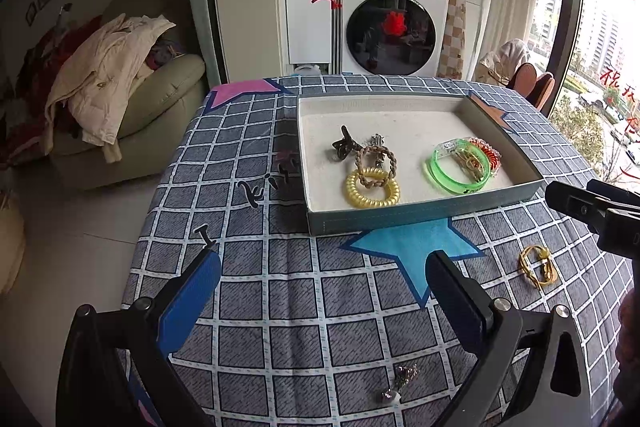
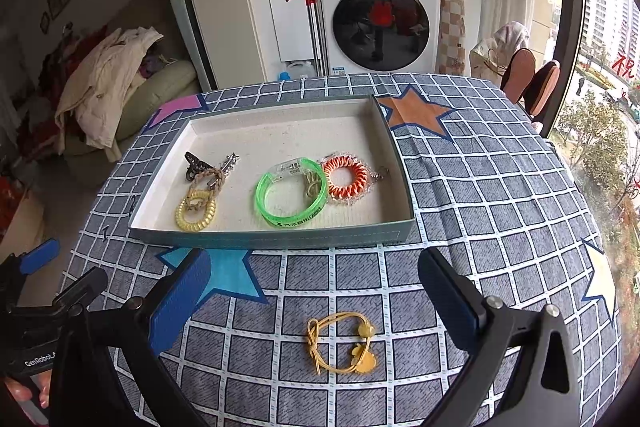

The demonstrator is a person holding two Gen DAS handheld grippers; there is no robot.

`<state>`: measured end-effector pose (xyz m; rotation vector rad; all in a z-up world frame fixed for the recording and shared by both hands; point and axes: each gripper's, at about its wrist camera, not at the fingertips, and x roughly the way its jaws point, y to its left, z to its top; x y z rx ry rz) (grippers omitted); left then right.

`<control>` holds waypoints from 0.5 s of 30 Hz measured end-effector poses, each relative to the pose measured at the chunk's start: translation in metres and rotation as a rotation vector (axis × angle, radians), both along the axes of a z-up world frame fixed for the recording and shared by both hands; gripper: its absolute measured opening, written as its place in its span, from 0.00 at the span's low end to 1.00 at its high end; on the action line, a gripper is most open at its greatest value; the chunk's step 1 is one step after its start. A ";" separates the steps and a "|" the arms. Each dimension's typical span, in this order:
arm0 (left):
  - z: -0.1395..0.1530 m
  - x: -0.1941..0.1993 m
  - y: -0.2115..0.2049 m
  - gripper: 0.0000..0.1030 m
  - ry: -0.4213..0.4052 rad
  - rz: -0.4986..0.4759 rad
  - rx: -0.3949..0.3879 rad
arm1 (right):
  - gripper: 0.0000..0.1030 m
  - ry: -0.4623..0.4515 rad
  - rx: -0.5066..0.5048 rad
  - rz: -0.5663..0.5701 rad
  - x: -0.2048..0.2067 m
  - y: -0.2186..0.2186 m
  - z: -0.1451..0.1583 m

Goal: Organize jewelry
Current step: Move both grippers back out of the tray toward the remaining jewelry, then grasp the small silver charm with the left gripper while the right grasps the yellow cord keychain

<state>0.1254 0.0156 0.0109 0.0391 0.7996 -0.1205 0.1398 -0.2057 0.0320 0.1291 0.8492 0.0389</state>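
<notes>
A shallow grey-green box [image 1: 420,217] [image 2: 272,239] with a pale lining sits on the checked tablecloth. Inside lie a green bangle [image 1: 456,183] [image 2: 276,217], a yellow coil tie [image 1: 373,189] [image 2: 196,213], a braided brown tie [image 1: 376,163], a dark claw clip [image 1: 344,145] [image 2: 194,163] and an orange coil tie [image 2: 346,181]. A yellow cord tie with charms [image 2: 344,343] [image 1: 538,265] lies on the cloth between my right gripper's fingers. My right gripper [image 2: 316,299] is open above it. My left gripper [image 1: 324,291] is open, empty, with a small sparkly piece [image 1: 400,383] on the cloth beneath it.
The table has a blue star [image 1: 416,247] and an orange star [image 2: 420,115] printed on the cloth. Beyond it stand a washing machine [image 1: 394,27], a sofa piled with clothes [image 1: 120,95] and chairs by the window [image 2: 532,83]. A hand [image 2: 24,393] holds the left gripper.
</notes>
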 end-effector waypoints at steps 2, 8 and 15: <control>-0.002 -0.004 0.001 1.00 0.009 0.000 -0.004 | 1.00 0.009 0.005 -0.003 -0.004 -0.002 -0.002; -0.010 -0.011 0.008 1.00 0.046 0.007 -0.035 | 1.00 0.029 0.016 -0.005 -0.019 -0.007 -0.009; -0.022 -0.023 0.014 1.00 0.083 0.026 -0.019 | 1.00 0.058 0.039 -0.018 -0.036 -0.015 -0.017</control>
